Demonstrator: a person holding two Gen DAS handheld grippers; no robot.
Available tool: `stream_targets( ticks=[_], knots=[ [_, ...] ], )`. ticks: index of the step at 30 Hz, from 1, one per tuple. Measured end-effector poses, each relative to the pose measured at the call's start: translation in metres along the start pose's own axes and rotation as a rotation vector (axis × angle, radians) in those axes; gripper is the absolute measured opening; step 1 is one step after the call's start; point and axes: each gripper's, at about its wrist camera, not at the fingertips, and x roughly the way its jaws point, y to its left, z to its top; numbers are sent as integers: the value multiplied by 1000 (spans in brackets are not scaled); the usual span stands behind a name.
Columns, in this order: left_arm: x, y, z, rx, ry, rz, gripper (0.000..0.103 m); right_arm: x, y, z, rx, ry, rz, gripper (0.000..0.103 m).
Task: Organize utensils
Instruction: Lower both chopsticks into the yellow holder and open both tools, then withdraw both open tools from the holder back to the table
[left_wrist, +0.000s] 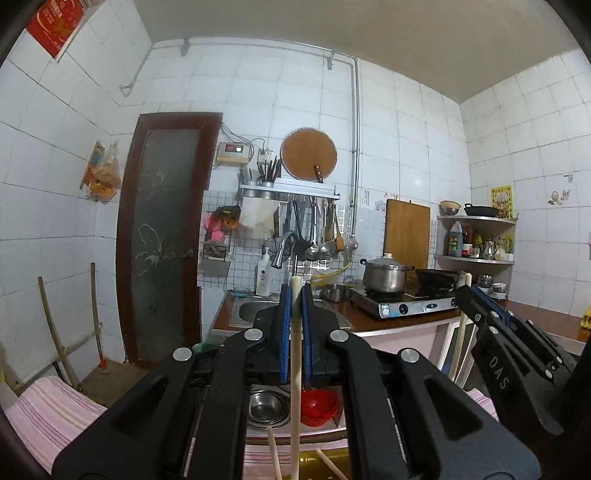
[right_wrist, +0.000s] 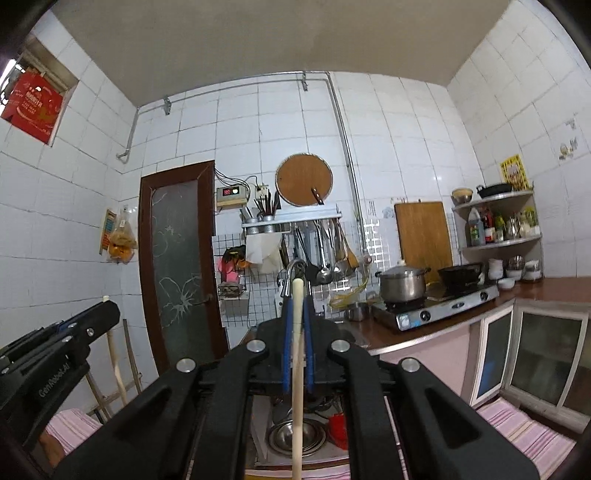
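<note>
While both grippers are raised toward the tiled kitchen wall, a pale wooden chopstick is pinched upright in each. In the left wrist view, the left gripper (left_wrist: 295, 291) is pressed onto its chopstick (left_wrist: 294, 354), which runs from 12 o'clock, just above the blue pads (left_wrist: 285, 325), down to 6 o'clock at the frame's bottom edge. The right gripper (left_wrist: 466, 291) is seen at 3 o'clock, a second chopstick (left_wrist: 458, 343) hanging below it. Two loose chopsticks (left_wrist: 275, 458) are seen at 6 o'clock (only their ends, slanting beside the held one), near a steel bowl (left_wrist: 266, 406) and a red bowl (left_wrist: 318, 404).

In the right wrist view, the right gripper (right_wrist: 298, 295) is closed on its chopstick (right_wrist: 297, 387), the tip rising just past the fingers. The left gripper (right_wrist: 105, 308) is seen at 9 o'clock, with its chopstick (right_wrist: 115, 362) showing below it. A pot (right_wrist: 402, 284) is seen on the stove (right_wrist: 439, 306) at 2 o'clock, and hanging ladles (right_wrist: 325, 254) at 12 o'clock.
</note>
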Motion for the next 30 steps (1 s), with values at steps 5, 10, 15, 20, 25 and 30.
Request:
stream_targets(
  ticks=[5,10,15,20,25,30],
  knots=[
    [4,7,-27,-24,12,-12,4,6,-5,-22,-28,33,-4,6],
    [7,19,-43,-70,35,-16,4,5,-9,-35,-61,65,8,6],
    [8,18,-51,-44,64,-1,4,2,-11,-49,-84,112,21,6],
    [-4,16,-50,-5,132,-1,5,3,-16,-57,-83,223,28,7],
    [-29,31,-43,12,258,-20,24,-6,-22,-48,-92,325,-24,36],
    [-77,67,-36,-13,313,31,72,-36,-26,-31,-149,371,-68,62]
  ],
)
